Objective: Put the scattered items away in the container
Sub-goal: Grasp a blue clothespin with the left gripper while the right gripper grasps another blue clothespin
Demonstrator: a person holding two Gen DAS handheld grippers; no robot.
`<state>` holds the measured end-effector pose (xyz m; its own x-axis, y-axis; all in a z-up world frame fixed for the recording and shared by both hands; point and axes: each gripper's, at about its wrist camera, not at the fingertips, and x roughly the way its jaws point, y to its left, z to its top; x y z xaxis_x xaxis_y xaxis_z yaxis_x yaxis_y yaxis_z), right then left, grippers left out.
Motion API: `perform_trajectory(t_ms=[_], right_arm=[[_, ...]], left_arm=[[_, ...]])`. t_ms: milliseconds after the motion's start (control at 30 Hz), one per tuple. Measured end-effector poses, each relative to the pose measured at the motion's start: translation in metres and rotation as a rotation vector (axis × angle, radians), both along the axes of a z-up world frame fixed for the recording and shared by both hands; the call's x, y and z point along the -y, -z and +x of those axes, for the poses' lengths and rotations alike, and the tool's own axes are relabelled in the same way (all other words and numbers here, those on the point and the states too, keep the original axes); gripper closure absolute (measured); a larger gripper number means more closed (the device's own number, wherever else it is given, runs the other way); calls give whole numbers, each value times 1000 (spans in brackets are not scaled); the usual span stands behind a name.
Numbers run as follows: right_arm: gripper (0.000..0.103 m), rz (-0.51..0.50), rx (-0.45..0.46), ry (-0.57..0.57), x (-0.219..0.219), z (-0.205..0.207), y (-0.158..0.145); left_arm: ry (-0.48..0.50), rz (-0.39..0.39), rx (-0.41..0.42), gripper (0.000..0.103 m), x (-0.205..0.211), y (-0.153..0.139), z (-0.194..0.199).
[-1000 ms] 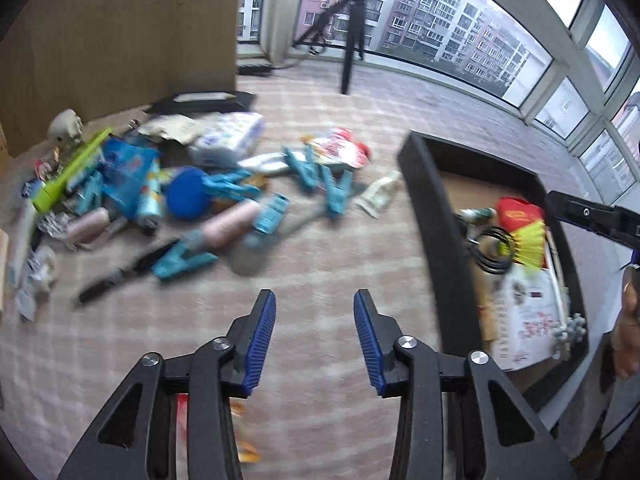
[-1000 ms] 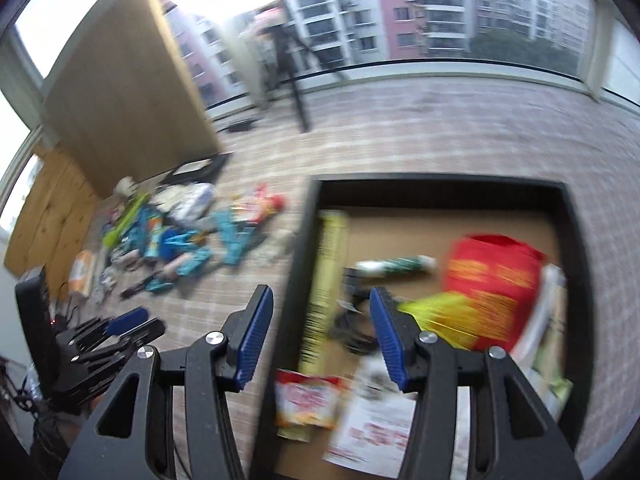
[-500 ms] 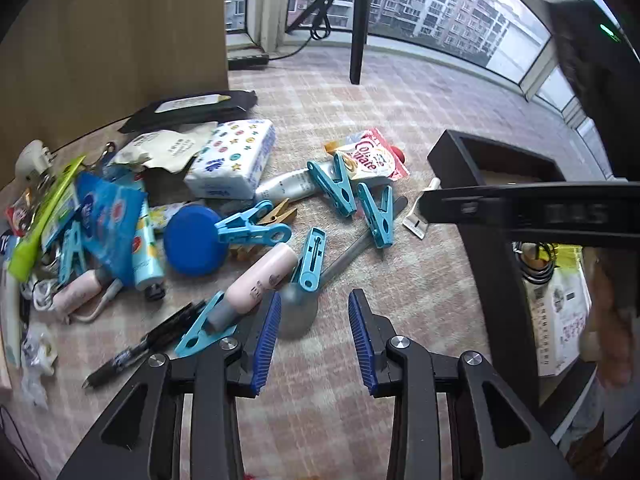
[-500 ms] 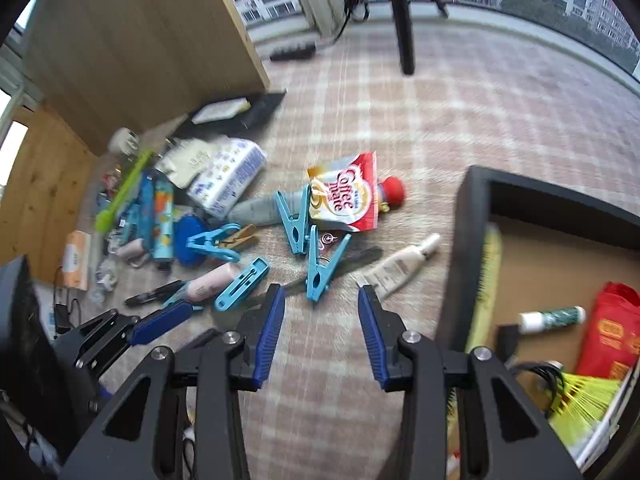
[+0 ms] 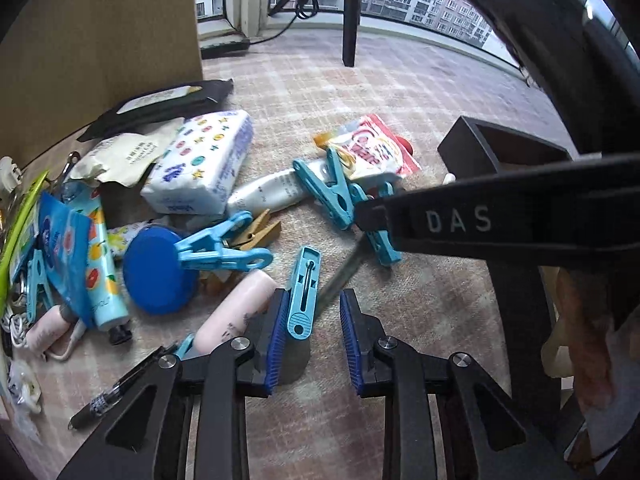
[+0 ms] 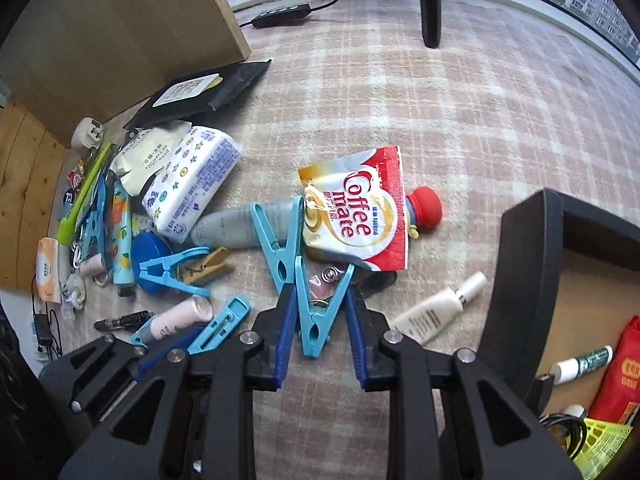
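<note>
Scattered items lie on a checked carpet. My left gripper (image 5: pixel 313 294) points down over a flat blue clip (image 5: pixel 304 292). Its jaws are closing; the clip lies between them beside the left pad (image 5: pixel 276 336), with a gap to the right pad. My right gripper (image 6: pixel 320 288) straddles a blue V-shaped clothes peg (image 6: pixel 316 320), and its jaws are closing with the peg between them. The black open box (image 6: pixel 528 220) stands to the right and holds a red packet (image 6: pixel 616 376) and a marker (image 6: pixel 584 364). In the left wrist view the right gripper's body (image 5: pixel 480 220) crosses the picture.
Around the pegs lie a Coffee mate sachet (image 6: pixel 356 208), a tissue pack (image 6: pixel 192 184), a white tube (image 6: pixel 436 308), a pink tube (image 6: pixel 176 316), a blue round lid (image 5: pixel 160 272) and a black pen (image 5: pixel 116 392). A wooden panel (image 6: pixel 120 40) stands behind the pile.
Both grippers have come down onto the pile and their jaws have narrowed. The right one swung from over the box to the pegs. Each now has a blue clip between its fingers.
</note>
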<state>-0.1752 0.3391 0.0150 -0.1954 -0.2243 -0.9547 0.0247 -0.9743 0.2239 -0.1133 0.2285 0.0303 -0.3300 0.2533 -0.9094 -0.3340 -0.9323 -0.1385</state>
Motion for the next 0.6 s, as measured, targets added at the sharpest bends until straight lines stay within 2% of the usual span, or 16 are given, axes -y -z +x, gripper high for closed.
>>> perform_trajectory(t_ms=[133,367,600], right_arm=[[79,7,-11,-5,1,2,0],[79,-53,-13,16,-7,14,-5],[79,-108,-57,31,-21,33,-31]], left_arm=[[-19,11,5,91,4,1,-2],[-52,58,16,91,15,-2,4],[-75,128,-25,91,26,-30,17]])
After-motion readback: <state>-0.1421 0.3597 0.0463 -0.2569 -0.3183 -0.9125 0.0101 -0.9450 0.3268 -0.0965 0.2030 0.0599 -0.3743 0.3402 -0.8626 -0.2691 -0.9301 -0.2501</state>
